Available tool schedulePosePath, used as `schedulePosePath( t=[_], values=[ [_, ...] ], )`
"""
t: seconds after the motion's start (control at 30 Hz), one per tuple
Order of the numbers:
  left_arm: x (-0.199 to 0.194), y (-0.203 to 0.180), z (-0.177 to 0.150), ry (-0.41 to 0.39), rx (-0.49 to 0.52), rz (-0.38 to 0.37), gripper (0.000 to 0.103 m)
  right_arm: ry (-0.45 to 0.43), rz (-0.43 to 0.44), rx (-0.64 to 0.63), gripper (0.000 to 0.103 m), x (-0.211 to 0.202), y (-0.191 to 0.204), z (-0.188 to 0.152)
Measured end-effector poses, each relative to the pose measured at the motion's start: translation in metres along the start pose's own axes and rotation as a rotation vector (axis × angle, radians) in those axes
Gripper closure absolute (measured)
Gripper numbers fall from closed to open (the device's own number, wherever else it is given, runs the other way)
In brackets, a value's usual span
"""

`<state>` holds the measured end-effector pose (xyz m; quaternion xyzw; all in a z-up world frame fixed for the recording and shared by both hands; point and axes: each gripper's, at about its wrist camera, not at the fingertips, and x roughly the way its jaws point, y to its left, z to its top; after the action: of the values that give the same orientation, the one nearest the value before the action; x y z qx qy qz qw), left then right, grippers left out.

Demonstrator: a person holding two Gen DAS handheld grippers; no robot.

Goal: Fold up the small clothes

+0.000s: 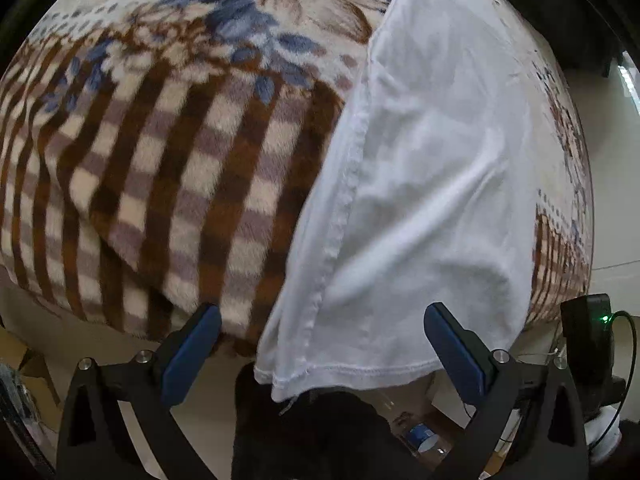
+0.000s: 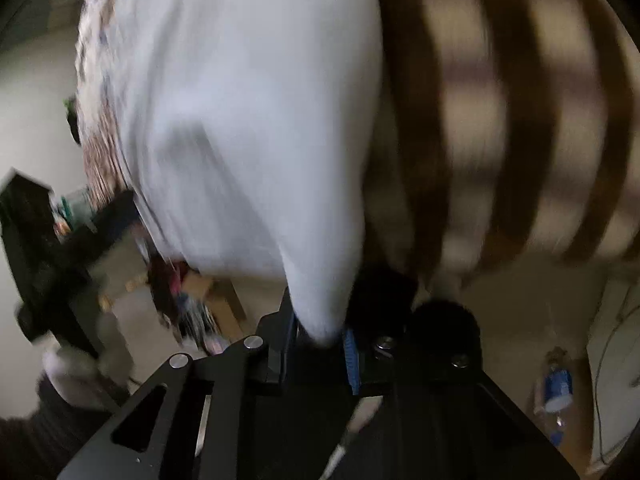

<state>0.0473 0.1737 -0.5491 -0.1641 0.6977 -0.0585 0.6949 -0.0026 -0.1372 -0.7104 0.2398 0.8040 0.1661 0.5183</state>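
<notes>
Your right gripper (image 2: 320, 340) nearly closed, pinching a corner of the white garment (image 2: 248, 120); your left gripper (image 1: 322, 336) wide open, straddling the garment's hem, pads clear of cloth, over the checked blanket (image 1: 160, 168)

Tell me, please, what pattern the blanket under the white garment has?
Brown-and-cream checks with blue flowers on the blanket, clearest in the left wrist view.

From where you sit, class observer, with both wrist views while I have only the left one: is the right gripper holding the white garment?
Observer: Yes, the right gripper is shut on a bunched corner of the white garment.
Operator: What lies beside the cloth there?
Observer: The brown striped blanket.
Operator: Is that view sharp?
Observer: No, it is heavily blurred.
</notes>
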Motion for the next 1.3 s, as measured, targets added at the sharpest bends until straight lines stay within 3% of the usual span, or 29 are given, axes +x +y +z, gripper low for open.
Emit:
schedulePosePath(
  t=[0.07,0.1,0.2,0.27,0.37,0.47,0.6,0.63,0.67,0.7,0.73,0.9,1.3],
  values=[
    [0.006,0.001,-0.004,0.002,-0.009,-0.018,0.000,0.007,0.008,0.021,0.080,0.000,-0.006,-0.012],
    [0.009,0.002,-0.007,0.005,-0.018,-0.027,0.000,-0.014,0.030,0.040,0.074,-0.007,-0.010,-0.017],
    [0.024,0.008,-0.011,0.015,-0.061,-0.077,0.000,-0.088,0.071,0.080,0.042,-0.028,-0.022,-0.026],
    [0.031,0.010,-0.014,0.006,-0.080,-0.086,0.000,-0.126,0.118,0.102,0.041,-0.036,-0.028,-0.026],
    [0.028,0.015,-0.012,-0.032,-0.124,-0.127,0.000,-0.149,0.115,0.112,0.041,-0.032,-0.031,-0.014],
    [0.021,0.020,-0.016,-0.076,-0.174,-0.160,0.018,-0.156,0.101,0.121,0.041,-0.023,-0.027,0.008],
    [0.012,0.029,-0.028,-0.113,-0.173,-0.149,0.064,-0.130,0.118,0.128,0.041,-0.007,-0.017,0.020],
    [0.010,0.034,-0.032,-0.121,-0.183,-0.147,0.076,-0.125,0.121,0.124,0.045,-0.005,-0.014,0.020],
    [0.009,0.038,-0.035,-0.124,-0.191,-0.153,0.080,-0.132,0.126,0.116,0.051,-0.004,-0.011,0.019],
    [0.006,0.041,-0.040,-0.127,-0.203,-0.166,0.085,-0.145,0.127,0.111,0.067,-0.004,-0.009,0.017],
    [0.004,0.043,-0.039,-0.129,-0.208,-0.167,0.089,-0.147,0.129,0.111,0.077,-0.004,-0.007,0.015],
    [-0.013,0.044,-0.046,-0.159,-0.199,-0.171,0.095,-0.180,0.151,0.131,0.085,-0.012,-0.002,-0.002],
    [-0.077,0.024,-0.050,-0.274,-0.150,-0.154,0.097,-0.207,0.172,0.083,0.092,-0.049,0.006,-0.007]
  ],
)
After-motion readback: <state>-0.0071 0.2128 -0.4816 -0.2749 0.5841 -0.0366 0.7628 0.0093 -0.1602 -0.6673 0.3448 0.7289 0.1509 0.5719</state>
